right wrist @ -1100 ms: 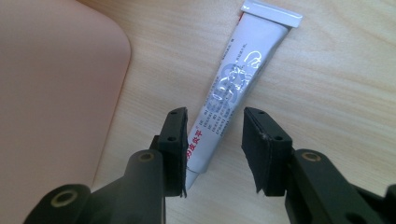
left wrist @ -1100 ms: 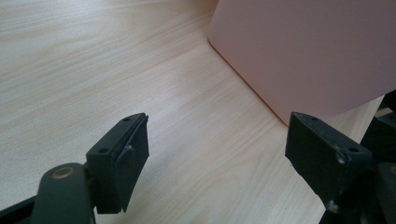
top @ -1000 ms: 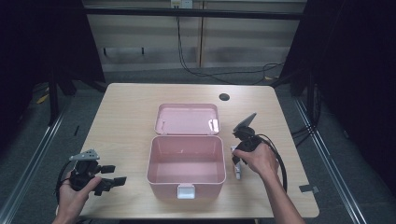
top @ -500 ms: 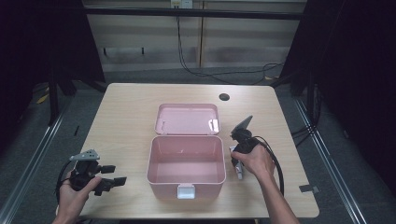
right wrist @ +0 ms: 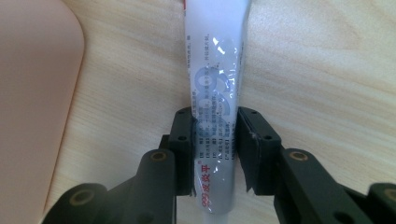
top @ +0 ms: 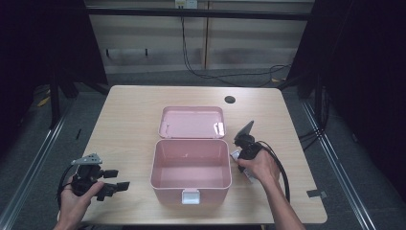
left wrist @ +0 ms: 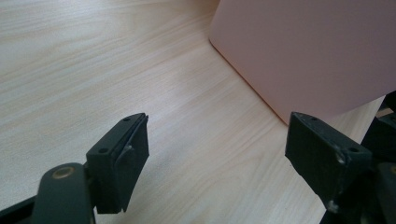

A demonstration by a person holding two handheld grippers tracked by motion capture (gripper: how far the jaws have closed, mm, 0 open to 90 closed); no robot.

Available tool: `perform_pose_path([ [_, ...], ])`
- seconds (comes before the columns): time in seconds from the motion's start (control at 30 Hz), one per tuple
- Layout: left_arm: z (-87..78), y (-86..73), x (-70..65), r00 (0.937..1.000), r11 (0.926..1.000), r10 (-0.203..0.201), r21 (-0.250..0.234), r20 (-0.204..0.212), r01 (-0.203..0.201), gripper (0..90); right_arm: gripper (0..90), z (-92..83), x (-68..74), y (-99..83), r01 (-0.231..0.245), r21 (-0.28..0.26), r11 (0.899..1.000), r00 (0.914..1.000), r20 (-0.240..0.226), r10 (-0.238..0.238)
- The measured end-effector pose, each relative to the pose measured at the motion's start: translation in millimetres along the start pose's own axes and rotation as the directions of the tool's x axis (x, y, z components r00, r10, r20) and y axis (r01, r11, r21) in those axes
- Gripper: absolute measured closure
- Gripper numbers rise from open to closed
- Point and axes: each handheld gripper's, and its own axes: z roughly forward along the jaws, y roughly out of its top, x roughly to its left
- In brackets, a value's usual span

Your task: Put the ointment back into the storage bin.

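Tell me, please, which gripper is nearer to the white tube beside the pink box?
Right. The right gripper has its jaws closed around the white tube, right of the pink box. The left gripper sits open across the box.

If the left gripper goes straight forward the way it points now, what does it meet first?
Most likely the side wall of the open pink plastic box. The left gripper has its fingers wide apart over bare light wooden table, and the box stands just ahead, to the right; the exact depth is unclear.
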Motion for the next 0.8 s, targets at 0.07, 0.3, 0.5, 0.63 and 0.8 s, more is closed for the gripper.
perform_pose_path([
  [0.07,0.0,0.0,0.0,1.0,1.0,0.0,0.0,0.0,0.0,21.4,69.8,-0.3,-1.3,-0.4,0.004,-0.001,1.0,1.0,-0.007,-0.004],
  [0.3,0.2,0.2,-0.1,1.0,1.0,0.003,0.001,0.001,-0.003,21.4,72.4,-3.8,-3.6,-3.5,0.02,-0.018,1.0,0.9998,-0.006,-0.02],
  [0.5,-0.3,0.2,0.2,1.0,1.0,0.001,-0.003,0.003,-0.001,21.4,72.5,-8.5,-6.7,-6.0,0.038,-0.038,0.999,0.9985,-0.037,-0.04],
  [0.63,-0.1,0.3,0.4,1.0,1.0,0.001,-0.002,0.004,-0.001,21.4,72.4,-12.9,-7.1,-8.5,0.078,-0.039,0.996,0.9961,-0.037,-0.08],
  [0.8,-0.6,0.1,-0.2,1.0,1.0,0.0,-0.003,0.002,0.0,21.4,72.4,-17.0,-7.3,-11.0,0.1,-0.043,0.994,0.9934,-0.052,-0.102],
])
